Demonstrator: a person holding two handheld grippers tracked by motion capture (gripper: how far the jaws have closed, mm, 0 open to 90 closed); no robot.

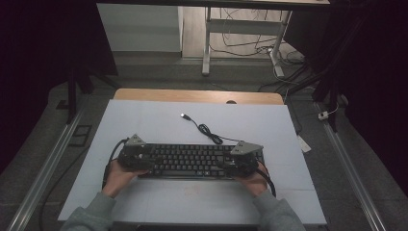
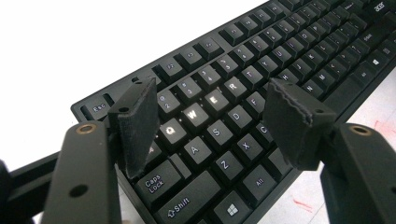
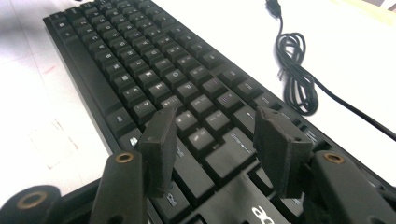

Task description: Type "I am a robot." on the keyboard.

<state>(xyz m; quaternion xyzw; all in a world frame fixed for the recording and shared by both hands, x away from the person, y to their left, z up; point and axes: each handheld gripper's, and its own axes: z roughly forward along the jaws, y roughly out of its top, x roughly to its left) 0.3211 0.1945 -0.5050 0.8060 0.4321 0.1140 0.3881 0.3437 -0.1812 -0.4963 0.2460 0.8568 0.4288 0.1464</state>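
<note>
High view: a black keyboard [image 1: 192, 161] lies flat near the front middle of a pale sheet [image 1: 144, 125] that covers the table [image 1: 144, 94]. Its cable [image 1: 209, 132] runs from the back edge in a loose coil to a plug [image 1: 184, 115] lying farther back on the sheet. The person's two hands come in from the bottom, one at each end of the keyboard. The left gripper [image 1: 144, 159] sits over the keyboard's left end and the right gripper [image 1: 235, 161] over its right end, each with a grey three-cornered plate on top.

Left gripper view: the left gripper [image 2: 210, 121] hangs just above the letter keys at the keyboard [image 2: 261, 60] end with the Esc, Caps Lock and Shift keys. Its jaws stand apart, with the Q, W, A, S and neighbouring keys showing between them. The pads press on nothing that I can see, though one pad's lower tip is close to the Caps Lock key.

Right gripper view: the right gripper [image 3: 215, 149] hovers over the other end of the keyboard [image 3: 121, 60], its jaws also standing apart with keys visible in the gap and nothing clamped. The coiled cable [image 3: 294, 70] lies on the sheet beside the keyboard.
</note>
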